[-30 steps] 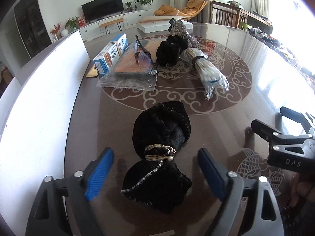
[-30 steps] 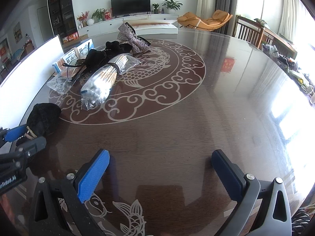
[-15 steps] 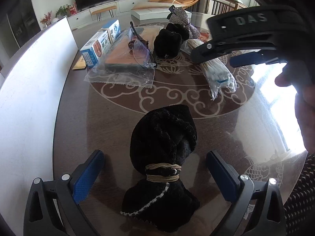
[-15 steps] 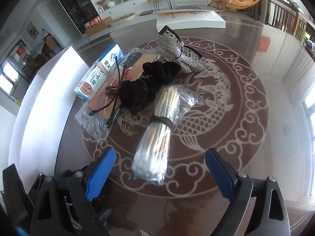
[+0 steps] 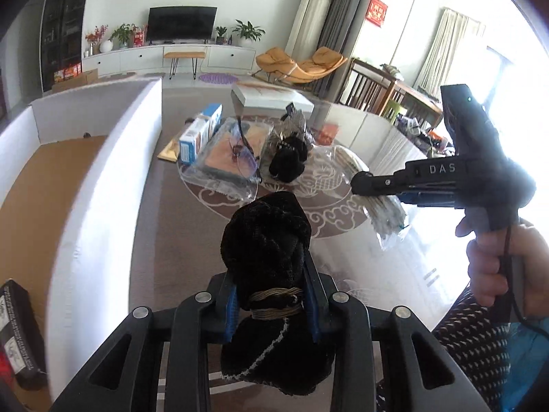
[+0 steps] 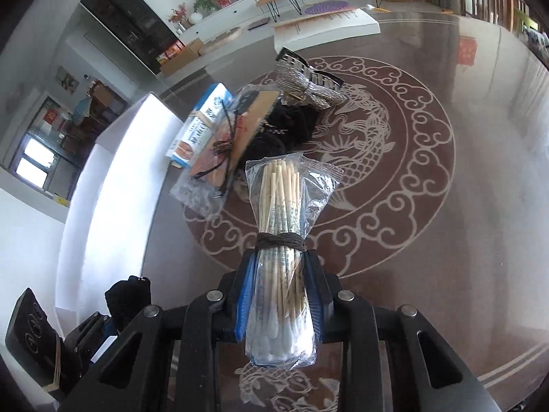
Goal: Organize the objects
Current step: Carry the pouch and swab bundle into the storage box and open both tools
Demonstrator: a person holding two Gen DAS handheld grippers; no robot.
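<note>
Both tongs have just closed and lifted: left tongs (image 5: 272,305) pinch the soft black cloth bundle (image 5: 267,240) at its tied waist, right tongs (image 6: 279,295) clamp the light, crushable swab packet (image 6: 284,240) below its band, both beside the white box (image 5: 113,171).

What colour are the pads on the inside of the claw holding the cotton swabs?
Blue, on a black right gripper clamped on the cotton swabs. The right wrist view shows it best.
</note>
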